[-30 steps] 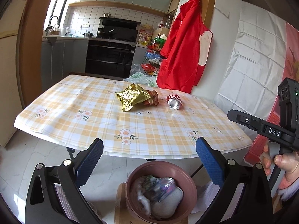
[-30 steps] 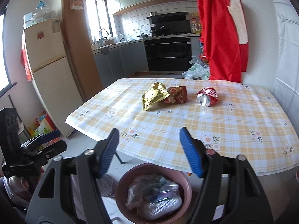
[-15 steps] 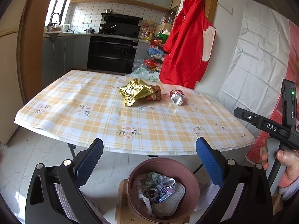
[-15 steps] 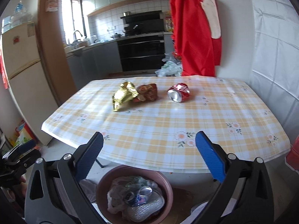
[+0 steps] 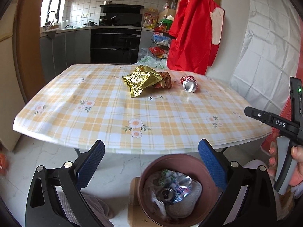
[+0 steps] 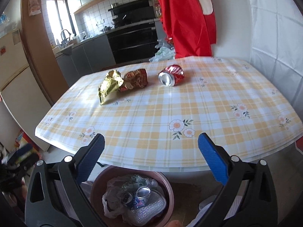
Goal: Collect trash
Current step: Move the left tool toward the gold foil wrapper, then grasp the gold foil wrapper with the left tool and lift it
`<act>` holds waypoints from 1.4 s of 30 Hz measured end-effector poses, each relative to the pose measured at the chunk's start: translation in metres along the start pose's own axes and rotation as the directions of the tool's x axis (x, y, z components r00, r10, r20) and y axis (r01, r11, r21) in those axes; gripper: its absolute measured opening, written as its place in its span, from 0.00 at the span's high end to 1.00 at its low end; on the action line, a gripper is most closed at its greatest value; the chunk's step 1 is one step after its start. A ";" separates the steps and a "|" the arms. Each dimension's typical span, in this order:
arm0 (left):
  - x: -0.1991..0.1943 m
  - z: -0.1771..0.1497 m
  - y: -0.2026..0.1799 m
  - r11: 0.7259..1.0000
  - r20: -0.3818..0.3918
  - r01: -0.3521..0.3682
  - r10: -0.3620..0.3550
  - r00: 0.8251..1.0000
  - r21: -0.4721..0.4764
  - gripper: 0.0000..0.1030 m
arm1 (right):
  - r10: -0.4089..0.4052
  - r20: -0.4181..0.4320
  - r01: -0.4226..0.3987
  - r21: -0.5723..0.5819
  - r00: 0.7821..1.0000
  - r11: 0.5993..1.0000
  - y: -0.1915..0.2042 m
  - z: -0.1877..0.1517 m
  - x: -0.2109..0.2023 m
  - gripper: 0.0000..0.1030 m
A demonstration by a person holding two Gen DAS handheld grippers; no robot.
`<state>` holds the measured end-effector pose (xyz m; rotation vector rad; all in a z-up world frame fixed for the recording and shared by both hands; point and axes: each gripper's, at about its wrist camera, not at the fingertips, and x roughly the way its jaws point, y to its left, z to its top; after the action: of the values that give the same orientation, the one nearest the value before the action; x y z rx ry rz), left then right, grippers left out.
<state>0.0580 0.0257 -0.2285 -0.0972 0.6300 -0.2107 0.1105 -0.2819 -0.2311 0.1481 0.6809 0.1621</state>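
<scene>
A crumpled gold foil wrapper (image 5: pixel 140 79) (image 6: pixel 109 85), a reddish snack wrapper (image 5: pixel 164 80) (image 6: pixel 136 79) against it, and a crushed red can (image 5: pixel 189 83) (image 6: pixel 171 75) lie on the far half of the checked table (image 5: pixel 117 117) (image 6: pixel 189 106). Below the table's near edge stands a brown trash bin (image 5: pixel 176 189) (image 6: pixel 132 194) holding cans, a plastic bag and a silvery pad. My left gripper (image 5: pixel 151 158) hangs open above the bin with nothing between its blue pads. My right gripper (image 6: pixel 151 151) is also wide open and holds nothing; it shows from the side, in a hand, at the left view's right edge (image 5: pixel 272 123).
A red garment (image 5: pixel 195 34) hangs on the wall behind the table. A white creased sheet (image 5: pixel 265 47) covers the right wall. Kitchen counters and a black oven (image 5: pixel 115 39) lie beyond, a fridge (image 6: pixel 13 79) to the left. The floor is pale marble.
Both grippers sank and moved closer to the table. The right gripper's jaws spread wider. Cans now lie exposed on top of the bin's contents.
</scene>
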 end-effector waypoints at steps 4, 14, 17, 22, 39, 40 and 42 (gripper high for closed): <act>0.028 0.025 -0.001 0.997 0.000 -0.018 0.018 1.000 0.074 0.06 | 0.013 -0.016 -0.013 0.033 1.000 0.999 -0.013 0.002 0.015 0.06; 0.132 0.082 -0.014 0.950 0.008 -0.086 0.088 0.996 0.300 0.06 | 0.049 -0.046 -0.046 0.061 0.998 0.997 -0.051 0.021 0.059 0.06; 0.182 0.092 -0.017 0.931 -0.028 -0.092 0.109 0.994 0.353 0.06 | 0.073 -0.087 -0.070 0.038 0.993 0.997 -0.056 0.025 0.074 0.06; 0.247 0.114 -0.002 0.927 -0.057 -0.124 0.154 0.986 0.355 0.06 | 0.003 -0.129 -0.004 -0.009 0.992 1.000 -0.062 0.026 0.097 0.06; 0.276 0.106 0.034 0.928 -0.083 -0.127 0.166 0.983 0.351 0.90 | -0.029 -0.147 0.032 0.020 0.989 0.999 -0.082 0.044 0.129 0.06; 0.267 0.104 0.039 0.936 -0.082 -0.122 0.157 0.984 0.330 0.90 | -0.029 -0.149 0.031 0.010 0.988 0.999 -0.080 0.047 0.131 0.06; 0.255 0.102 0.045 0.948 -0.081 -0.109 0.139 0.987 0.298 0.90 | -0.029 -0.148 0.029 -0.005 0.989 1.000 -0.079 0.053 0.136 0.06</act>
<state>0.3266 0.0152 -0.2998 0.2401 0.6964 -0.1854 0.2557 -0.3365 -0.2888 0.1243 0.8303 0.1469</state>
